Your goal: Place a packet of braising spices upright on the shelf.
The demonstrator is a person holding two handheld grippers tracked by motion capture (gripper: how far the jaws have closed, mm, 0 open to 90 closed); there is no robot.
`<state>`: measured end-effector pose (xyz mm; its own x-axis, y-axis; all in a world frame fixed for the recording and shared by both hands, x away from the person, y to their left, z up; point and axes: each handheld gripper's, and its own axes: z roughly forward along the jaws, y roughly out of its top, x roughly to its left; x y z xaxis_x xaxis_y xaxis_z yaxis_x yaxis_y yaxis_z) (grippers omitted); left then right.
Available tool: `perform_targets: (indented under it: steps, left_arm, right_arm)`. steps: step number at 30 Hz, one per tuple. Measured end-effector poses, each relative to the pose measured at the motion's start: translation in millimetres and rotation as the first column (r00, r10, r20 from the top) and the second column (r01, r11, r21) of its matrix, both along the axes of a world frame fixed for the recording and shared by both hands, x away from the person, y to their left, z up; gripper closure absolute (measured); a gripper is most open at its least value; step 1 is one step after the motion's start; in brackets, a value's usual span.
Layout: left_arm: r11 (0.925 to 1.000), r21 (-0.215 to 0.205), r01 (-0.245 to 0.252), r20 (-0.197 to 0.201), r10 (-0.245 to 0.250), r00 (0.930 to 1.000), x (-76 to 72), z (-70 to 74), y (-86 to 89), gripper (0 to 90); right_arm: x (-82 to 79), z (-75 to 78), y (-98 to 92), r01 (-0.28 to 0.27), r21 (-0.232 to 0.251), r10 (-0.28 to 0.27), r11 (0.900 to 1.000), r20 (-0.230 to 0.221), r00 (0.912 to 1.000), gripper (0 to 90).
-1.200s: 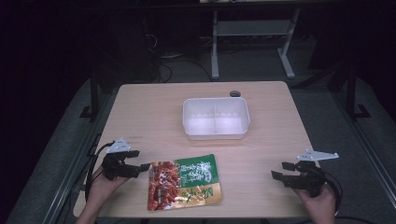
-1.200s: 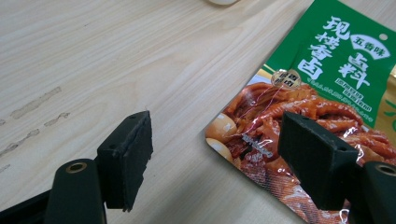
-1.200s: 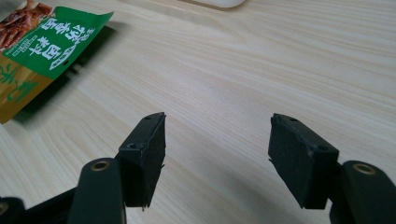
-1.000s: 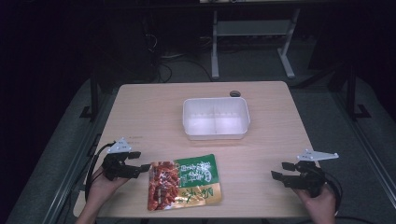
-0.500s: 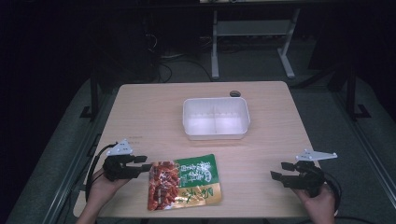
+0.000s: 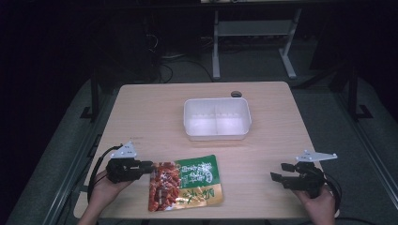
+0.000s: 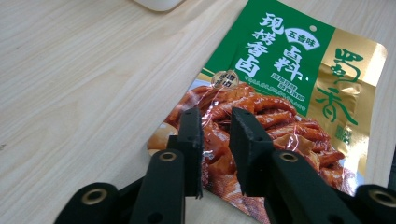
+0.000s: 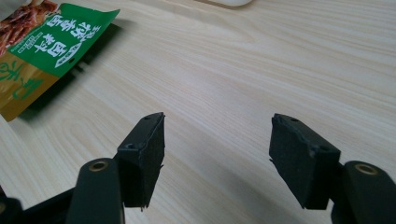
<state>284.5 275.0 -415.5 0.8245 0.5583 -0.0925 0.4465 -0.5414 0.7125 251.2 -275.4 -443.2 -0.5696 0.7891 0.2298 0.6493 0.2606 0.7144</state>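
1. My left claw (image 6: 144, 167) sits low at the near left of the worktop (image 6: 155, 117), held in the left hand (image 6: 104, 187), pointing right at the snack packet (image 6: 185, 183).
2. In the left gripper view, my left claw (image 7: 215, 140) has its jaws only a narrow gap apart, one on each side of the packet's near edge, over the clear part showing reddish-brown food. I see a slit of packet between them, so I cannot tell if the pads actually press on the film.
3. The snack packet (image 7: 285, 93) lies flat on the wood at the near edge, left of centre. It has a green panel with white characters and a gold band along one side.
4. My right claw (image 6: 280, 172) is at the near right of the worktop, held in the right hand (image 6: 319, 201), pointing left and well apart from the packet.
5. In the right gripper view, my right claw (image 8: 217, 149) has its jaws spread wide with nothing but bare wood between them. The packet's (image 8: 42, 51) green and gold end lies at the upper left, far ahead.
6. A white tray (image 6: 217, 134) with two compartments stands at mid-worktop, beyond the packet and apart from it. Both compartments look bare.
7. A small dark round item (image 6: 237, 94) lies at the far edge behind the tray; I cannot make out what it is.
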Motion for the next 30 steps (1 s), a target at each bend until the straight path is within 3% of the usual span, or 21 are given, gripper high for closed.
perform_targets:
  steps: [4,11,17,25,30]
  left_arm:
    - [0.9997,0.015,0.022,-0.011,-0.022,0.9997,-0.5,-1.4,-3.8,80.4]
    - [0.9939,0.066,0.088,-0.048,-0.085,0.9952,-1.5,-7.9,-13.0,86.8]
    - [0.9914,0.08,0.103,-0.05,-0.1,0.9938,-1.7,-10.4,-16.6,87.8]
    - [0.9868,0.11,0.12,-0.063,-0.113,0.9916,-0.9,-15.7,-19.5,88.6]
    - [0.9851,0.121,0.122,-0.071,-0.114,0.9909,-0.2,-18.0,-20.1,88.6]
  right_arm:
    - [-0.3,1.9,4.9,-0.004,0.003,0.004,1.0,0.006,1.0,35.3]
    - [-1.2,7.4,27.6,-0.06,-0.001,0.06,0.998,0.013,0.9981,35.3]
    - [0.4,12.0,42.4,-0.102,0.031,0.102,0.994,-0.001,0.9948,36.1]
    - [4.0,20.1,74.6,-0.184,0.027,0.185,0.982,-0.017,0.9826,36.9]
    - [12.5,20.2,101.0,-0.232,0.03,0.233,0.972,-0.055,0.9708,38.7]
